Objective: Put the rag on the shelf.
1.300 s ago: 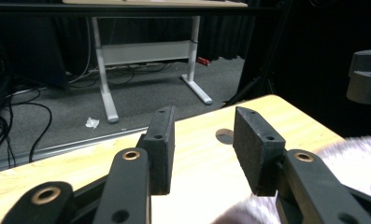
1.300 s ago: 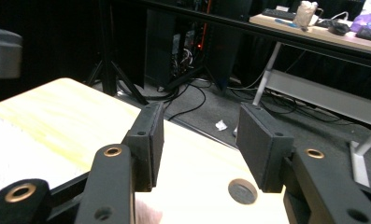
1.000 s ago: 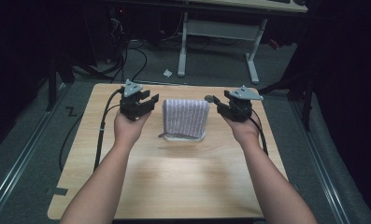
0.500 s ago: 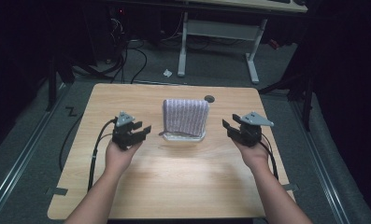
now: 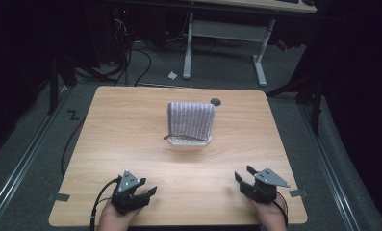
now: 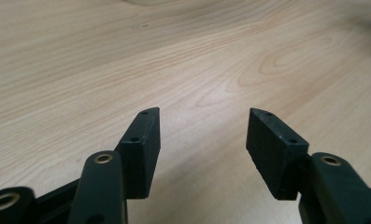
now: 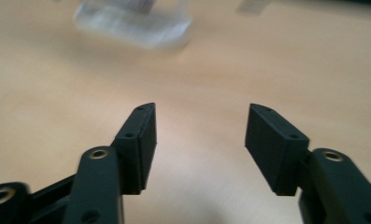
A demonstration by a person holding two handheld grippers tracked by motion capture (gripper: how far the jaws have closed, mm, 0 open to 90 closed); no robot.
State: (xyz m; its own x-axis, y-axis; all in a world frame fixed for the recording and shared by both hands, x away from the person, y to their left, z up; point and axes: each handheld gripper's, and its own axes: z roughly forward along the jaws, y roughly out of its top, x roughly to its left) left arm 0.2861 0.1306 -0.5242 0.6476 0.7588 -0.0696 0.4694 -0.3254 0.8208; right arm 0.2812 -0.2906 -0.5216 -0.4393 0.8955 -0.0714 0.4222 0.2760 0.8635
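From the high view, a striped grey cloth (image 5: 190, 119) hangs draped over a clear container (image 5: 188, 141) that stands on the wooden tabletop (image 5: 121, 125), a little beyond its middle. A small dark round hole (image 5: 215, 101) sits in the tabletop just behind the cloth, toward its right. The left tool (image 5: 139, 193) lies well apart from the cloth, nearer the person and off to the left, close to the tabletop's near edge, carried by a hand (image 5: 115, 219) that comes in from the bottom. The right tool (image 5: 243, 177) is likewise well apart from the cloth, nearer the person and off to the right, with its grey three-cornered plate on top. Neither tool touches the cloth or the container.

In the left gripper view, the left tool (image 6: 202, 135) has its two black jaws spread wide, having just been opening, with nothing between them but bare wood grain close below. The cloth cannot be made out here.

In the right gripper view, the right tool (image 7: 199, 130) also stands wide apart, its jaws having just been opening, and it grips nothing; bare wood lies between the pads. Beyond the jaws, up and left, the clear container (image 7: 134, 23) appears blurred, well apart from the tips.
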